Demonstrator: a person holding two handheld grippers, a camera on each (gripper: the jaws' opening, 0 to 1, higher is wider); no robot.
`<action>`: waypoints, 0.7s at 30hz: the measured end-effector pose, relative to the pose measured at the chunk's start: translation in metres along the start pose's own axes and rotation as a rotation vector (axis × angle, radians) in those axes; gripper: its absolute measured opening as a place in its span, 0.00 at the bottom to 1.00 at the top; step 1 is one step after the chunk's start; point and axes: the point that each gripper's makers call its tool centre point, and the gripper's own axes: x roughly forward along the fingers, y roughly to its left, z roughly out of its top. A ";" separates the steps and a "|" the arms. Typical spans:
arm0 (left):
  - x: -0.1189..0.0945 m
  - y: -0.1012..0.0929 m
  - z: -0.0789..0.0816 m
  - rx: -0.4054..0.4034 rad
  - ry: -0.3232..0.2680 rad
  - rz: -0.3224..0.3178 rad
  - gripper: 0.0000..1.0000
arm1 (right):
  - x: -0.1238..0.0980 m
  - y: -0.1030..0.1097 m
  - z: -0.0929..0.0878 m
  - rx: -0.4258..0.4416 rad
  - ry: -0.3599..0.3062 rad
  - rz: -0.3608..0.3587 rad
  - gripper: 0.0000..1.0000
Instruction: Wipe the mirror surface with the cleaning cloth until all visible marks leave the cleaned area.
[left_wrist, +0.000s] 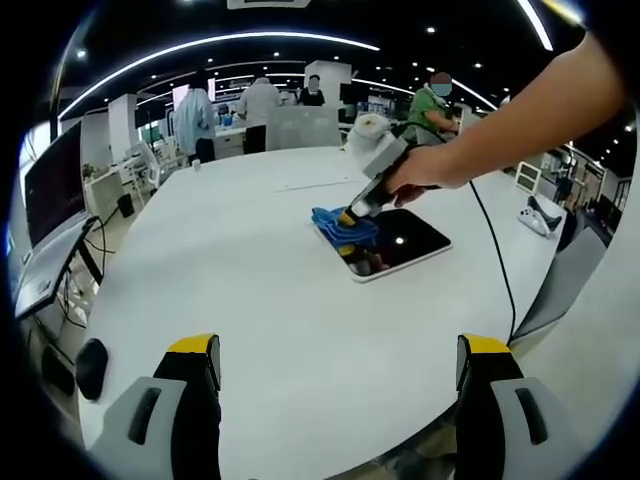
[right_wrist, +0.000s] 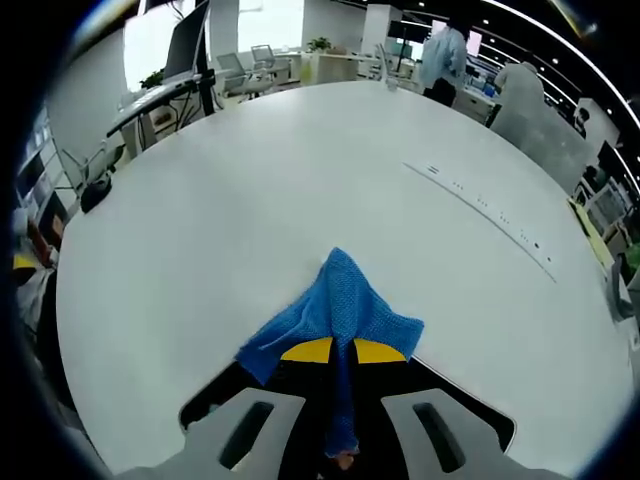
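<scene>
A dark rectangular mirror (left_wrist: 408, 240) with a pale rim lies flat on the white table (left_wrist: 250, 260). A blue cleaning cloth (left_wrist: 340, 227) rests on the mirror's left end. My right gripper (left_wrist: 350, 216), held in a hand, presses down on that cloth. In the right gripper view the right gripper (right_wrist: 344, 351) is shut on the blue cloth (right_wrist: 335, 310), its yellow tips pinching it over the dark mirror (right_wrist: 455, 400). My left gripper (left_wrist: 340, 355) hangs open over the near table, well short of the mirror, holding nothing.
A thin black cable (left_wrist: 495, 250) runs from the right gripper off the table's right edge. A black mouse-like object (left_wrist: 91, 366) sits by the left edge. Several people (left_wrist: 195, 120) stand at desks beyond the table. A seam with small marks (right_wrist: 490, 215) crosses the tabletop.
</scene>
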 end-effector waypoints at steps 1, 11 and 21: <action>0.000 0.000 0.000 0.000 0.000 0.001 0.99 | 0.001 0.000 0.000 0.000 0.000 0.000 0.01; -0.003 0.001 -0.002 0.001 0.006 0.006 0.99 | 0.001 0.002 0.001 -0.019 -0.006 -0.005 0.01; -0.006 0.000 -0.002 0.008 0.008 0.009 0.99 | -0.001 0.007 -0.001 -0.014 -0.016 0.007 0.01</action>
